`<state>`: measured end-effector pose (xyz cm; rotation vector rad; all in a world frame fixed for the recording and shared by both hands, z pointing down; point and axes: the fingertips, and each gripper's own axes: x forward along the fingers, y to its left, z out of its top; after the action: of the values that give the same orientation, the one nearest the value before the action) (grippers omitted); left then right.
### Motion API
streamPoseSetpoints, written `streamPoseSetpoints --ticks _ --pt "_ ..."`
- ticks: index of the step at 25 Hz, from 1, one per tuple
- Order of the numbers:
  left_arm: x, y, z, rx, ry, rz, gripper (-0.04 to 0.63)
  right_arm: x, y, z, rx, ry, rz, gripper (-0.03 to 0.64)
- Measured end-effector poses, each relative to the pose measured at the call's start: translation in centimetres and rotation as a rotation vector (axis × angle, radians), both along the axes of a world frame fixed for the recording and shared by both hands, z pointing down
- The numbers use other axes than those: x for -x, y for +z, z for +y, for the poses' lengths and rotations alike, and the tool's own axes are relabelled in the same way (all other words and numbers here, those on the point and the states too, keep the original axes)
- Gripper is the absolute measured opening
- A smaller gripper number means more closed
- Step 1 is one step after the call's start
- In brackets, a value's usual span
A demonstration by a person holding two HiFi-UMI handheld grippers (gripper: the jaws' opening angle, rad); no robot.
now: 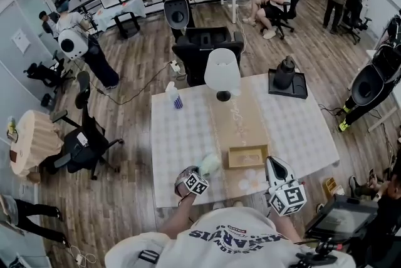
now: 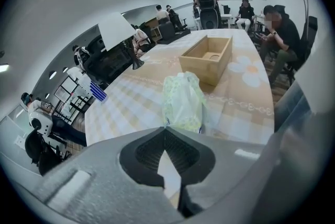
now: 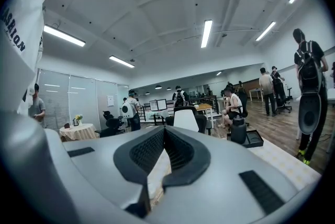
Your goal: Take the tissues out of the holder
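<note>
A: Table (image 1: 294, 129) first: white checked cloth, tan runner (image 1: 241, 116) down the middle. Lamp (image 1: 222, 72) and spray bottle (image 1: 174, 97) stand at the far end, well apart from the work. Where's the holder?

B: Wooden holder (image 1: 247, 165) sits on the runner near the person's edge, open side up. The left gripper view shows only its bare floor, so I'd judge it emptied.

A: And the tissues?

B: Tissue pack (image 2: 182, 102), pale green wrapper, is just beside the holder on its left, out over the checked cloth. Can't tell whether its far end touches the cloth.

A: Held how?

B: Left gripper (image 2: 166, 127) angles down at it, jaws fully together, tips pinching the near edge of the wrapper. It's a thin film edge, so the jaws close right up. My guess is that this grip carries the pack clear of the box walls without crushing the tissues.

A: Right one?

B: Right gripper (image 3: 164, 130) has its jaws together too, nothing between them. It's held level off the holder's near right corner, aimed across the room. Parked, by my reading: out of the left one's way, yet close enough to steady the holder.

A: Next?

B: Probably lay the pack on the cloth and let go. The risk is the slippery wrapper sliding out early.
</note>
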<state>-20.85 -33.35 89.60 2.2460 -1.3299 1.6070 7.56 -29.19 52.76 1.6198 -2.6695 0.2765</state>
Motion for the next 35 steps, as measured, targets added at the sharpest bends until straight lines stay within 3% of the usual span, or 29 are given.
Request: streamPoseSetpoints --ticks 8,22,28,35 --pt "0.5 1.4 -0.5 0.03 0.008 -0.035 0.005 0.0 0.2 -0.3 0.009 0.004 -0.004 0.008" --pt "-0.2 0.7 -0.6 0.024 0.053 -0.012 0.012 0.4 0.3 -0.4 0.015 0.001 -0.008 0.009" --pt "-0.5 0.2 -0.5 0.035 0.056 0.006 0.074 0.5 0.3 -0.3 0.014 -0.001 -0.011 0.009" --pt "-0.6 -0.5 -0.6 0.029 0.054 0.051 0.211 0.7 0.4 -0.3 0.015 -0.006 -0.013 0.009"
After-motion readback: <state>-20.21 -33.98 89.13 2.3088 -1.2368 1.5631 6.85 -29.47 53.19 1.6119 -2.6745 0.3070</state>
